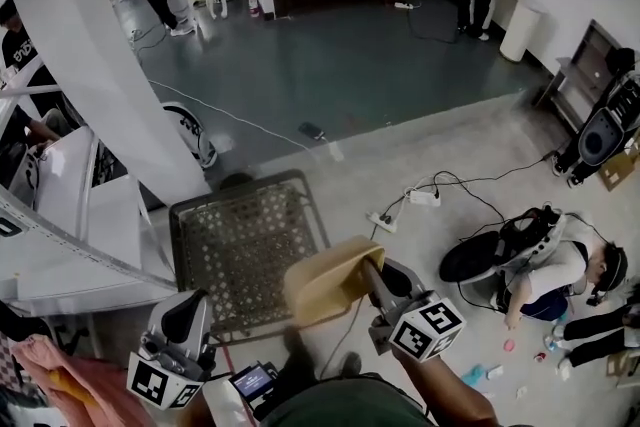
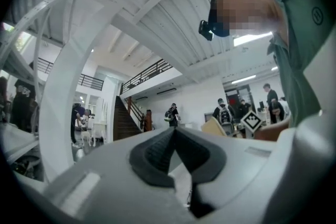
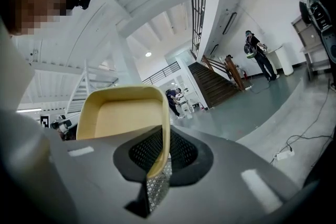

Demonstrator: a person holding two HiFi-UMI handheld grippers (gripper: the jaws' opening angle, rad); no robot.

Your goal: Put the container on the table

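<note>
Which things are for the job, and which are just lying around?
For the job:
container, pinched at its rim by the right gripper
mesh table

Just lying around:
power strip
cables on the floor
small bits near the seated person

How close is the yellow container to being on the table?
Done: the yellow container is picked up, its rim pinched in the right tongs. In hand: it hangs in the air beside the mesh table. Left: setting it down and letting go. The left tongs are shut and empty.
</note>
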